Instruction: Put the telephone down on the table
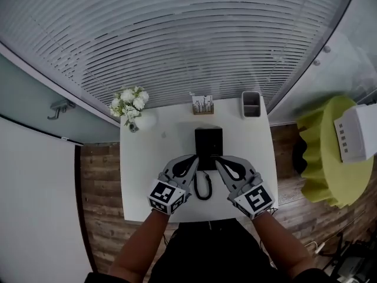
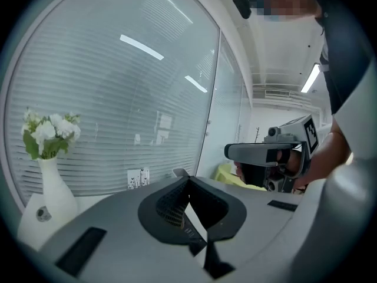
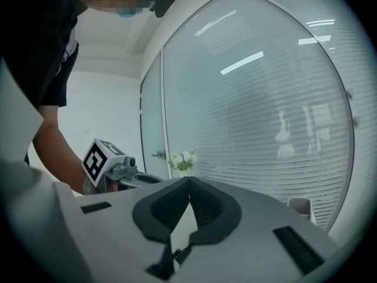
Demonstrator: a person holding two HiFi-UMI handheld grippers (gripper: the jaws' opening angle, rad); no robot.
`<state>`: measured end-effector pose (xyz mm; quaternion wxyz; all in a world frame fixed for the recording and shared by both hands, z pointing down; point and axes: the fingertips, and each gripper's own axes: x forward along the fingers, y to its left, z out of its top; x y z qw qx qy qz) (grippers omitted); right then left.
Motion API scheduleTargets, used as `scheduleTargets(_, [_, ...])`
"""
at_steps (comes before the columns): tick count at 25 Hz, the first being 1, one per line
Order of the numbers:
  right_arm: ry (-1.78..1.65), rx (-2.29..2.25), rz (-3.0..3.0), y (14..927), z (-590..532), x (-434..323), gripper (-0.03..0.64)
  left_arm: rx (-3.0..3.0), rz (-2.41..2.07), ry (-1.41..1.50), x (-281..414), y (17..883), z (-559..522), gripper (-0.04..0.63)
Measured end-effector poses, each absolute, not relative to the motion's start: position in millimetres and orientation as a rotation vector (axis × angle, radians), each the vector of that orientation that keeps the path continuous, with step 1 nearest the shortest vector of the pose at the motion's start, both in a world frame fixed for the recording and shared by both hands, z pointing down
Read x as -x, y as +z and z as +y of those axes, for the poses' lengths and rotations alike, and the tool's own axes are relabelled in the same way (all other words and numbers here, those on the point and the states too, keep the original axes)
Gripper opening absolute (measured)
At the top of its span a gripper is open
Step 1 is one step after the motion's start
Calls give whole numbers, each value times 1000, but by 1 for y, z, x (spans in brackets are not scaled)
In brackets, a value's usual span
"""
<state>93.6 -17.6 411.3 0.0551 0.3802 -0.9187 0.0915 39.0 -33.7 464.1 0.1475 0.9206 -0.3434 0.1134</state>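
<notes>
Telephone (image 1: 208, 142) sits flat on the table (image 1: 153, 152), mid-table, black. Whether the handset is on its base cannot be told from the head view. Its coiled cord (image 1: 203, 188) loops toward the near edge, between the two grippers.

Left gripper (image 1: 197, 159) has its jaws clenched together, tips meeting, nothing between them. Right gripper (image 1: 218, 161) is the same, pinched closed and empty. Both tips point at the telephone's near edge, just beside it, one on each side of the cord.

The telephone already looks set down, so the task reads as nearly done or done.

Risks:
- The cord loop lies close to both grippers. A jaw or housing could snag it on pulling back and drag the telephone toward the near edge.
- Closed tips nudging forward could shove the telephone to the far side.
- The vase (image 1: 133, 115) at far left is well apart, so it is unlikely to be hit.
</notes>
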Motion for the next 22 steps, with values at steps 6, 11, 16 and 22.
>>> scheduleTargets(6, [267, -1219, -2728, 436, -32, -87, 20, -2595, -894, 402, -35, 518, -54, 2])
scheduleTargets(11, [304, -1251, -2676, 461, -39, -80, 20, -2503, -814, 468, -26, 566, -60, 2])
scheduleTargets(16, [328, -1278, -2623, 478, -44, -75, 20, -2391, -722, 471, -21, 605, -63, 13])
scheduleTargets(22, [358, -1292, -2594, 490, -49, -69, 20, -2276, -653, 478, -21, 641, -70, 88])
